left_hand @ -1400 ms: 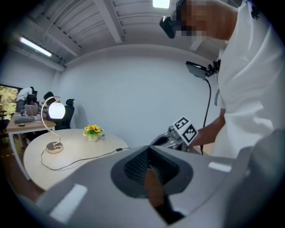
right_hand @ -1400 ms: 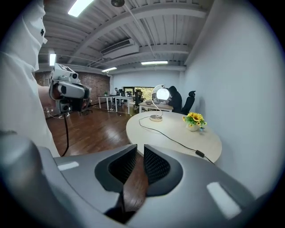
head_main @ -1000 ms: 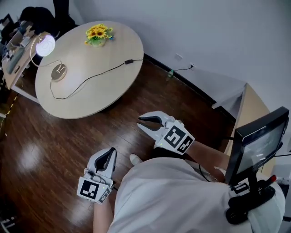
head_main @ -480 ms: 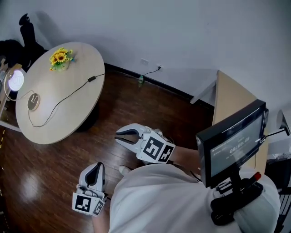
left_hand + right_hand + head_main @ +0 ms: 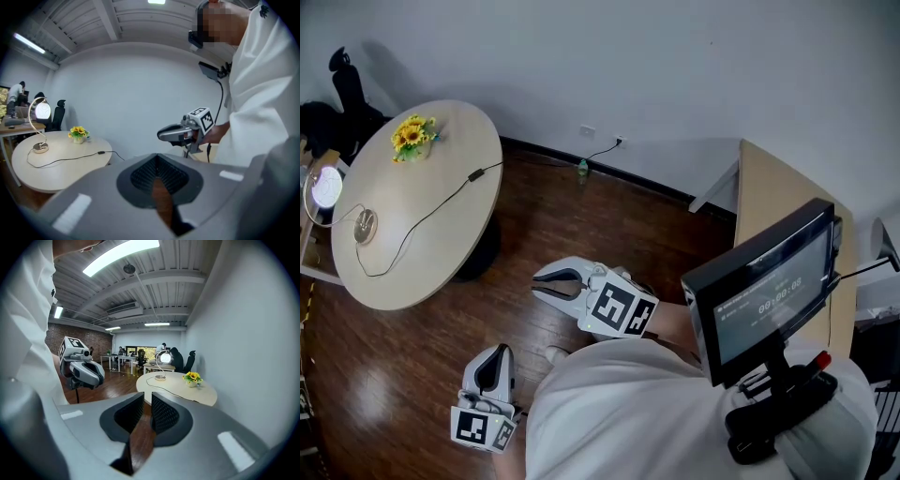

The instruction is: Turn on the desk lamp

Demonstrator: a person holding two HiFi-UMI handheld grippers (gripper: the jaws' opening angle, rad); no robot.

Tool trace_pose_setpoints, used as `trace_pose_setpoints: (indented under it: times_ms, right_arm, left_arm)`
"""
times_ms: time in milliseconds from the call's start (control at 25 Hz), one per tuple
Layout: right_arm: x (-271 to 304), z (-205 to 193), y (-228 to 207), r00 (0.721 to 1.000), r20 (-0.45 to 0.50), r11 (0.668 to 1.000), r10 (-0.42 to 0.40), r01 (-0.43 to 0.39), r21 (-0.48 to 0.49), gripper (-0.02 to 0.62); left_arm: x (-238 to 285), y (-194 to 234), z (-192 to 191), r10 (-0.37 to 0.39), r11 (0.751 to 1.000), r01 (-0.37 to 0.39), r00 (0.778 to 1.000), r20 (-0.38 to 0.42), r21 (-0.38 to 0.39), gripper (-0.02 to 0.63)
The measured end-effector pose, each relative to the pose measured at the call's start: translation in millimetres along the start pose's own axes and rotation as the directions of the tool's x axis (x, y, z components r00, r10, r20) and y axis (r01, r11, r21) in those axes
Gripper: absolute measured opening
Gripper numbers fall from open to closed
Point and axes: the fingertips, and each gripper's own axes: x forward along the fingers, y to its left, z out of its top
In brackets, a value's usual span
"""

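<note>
The desk lamp glows at the far left edge of the round table; its round base stands beside the lit head. It also shows lit in the left gripper view, lamp, and in the right gripper view, lamp. Both grippers hang close to my body, well away from the table. My left gripper is shut and holds nothing. My right gripper has its pads a narrow gap apart, with nothing between them.
A black cable runs across the table from the lamp base, past a pot of yellow flowers. A monitor on a stand and a wooden desk are at my right. Office chairs and people sit behind the lamp.
The head view has swung to the right and drawn back, so the table now sits smaller at the far left. The left gripper has dropped lower in the frame. The lamp stays lit.
</note>
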Motion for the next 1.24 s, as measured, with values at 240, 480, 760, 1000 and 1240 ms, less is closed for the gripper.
trace_pose_setpoints:
  times_ms: [240, 480, 760, 1000, 1240]
  right_arm:
    - [-0.9, 0.0, 5.6, 1.0, 0.0, 1.0, 0.016, -0.016, -0.004, 0.051]
    - [0.5, -2.1, 7.3, 1.0, -0.002, 1.0, 0.022, -0.022, -0.008, 0.051]
    - [-0.9, -0.9, 5.0, 1.0, -0.023, 0.999, 0.02, -0.02, -0.035, 0.05]
    - [-0.1, -0.6, 4.0, 1.0, -0.025, 0.999, 0.012, -0.013, -0.039, 0.05]
    - [-0.8, -2.0, 5.0, 0.999, -0.031, 0.999, 0.014, -0.015, -0.04, 0.049]
  left_arm:
    - [-2.7, -2.8, 0.0, 0.004, 1.0, -0.004, 1.0, 0.0, -0.001, 0.018]
    - [-0.9, -1.6, -0.6, 0.004, 1.0, -0.004, 1.0, -0.001, 0.004, 0.018]
    - [1.1, -0.7, 1.5, 0.004, 1.0, -0.004, 1.0, 0.005, 0.006, 0.019]
    - [2.0, 0.4, 2.8, 0.002, 1.0, -0.002, 1.0, 0.006, 0.009, 0.02]
    - [1.3, 1.7, 1.6, 0.008, 1.0, -0.008, 1.0, 0.007, 0.008, 0.018]
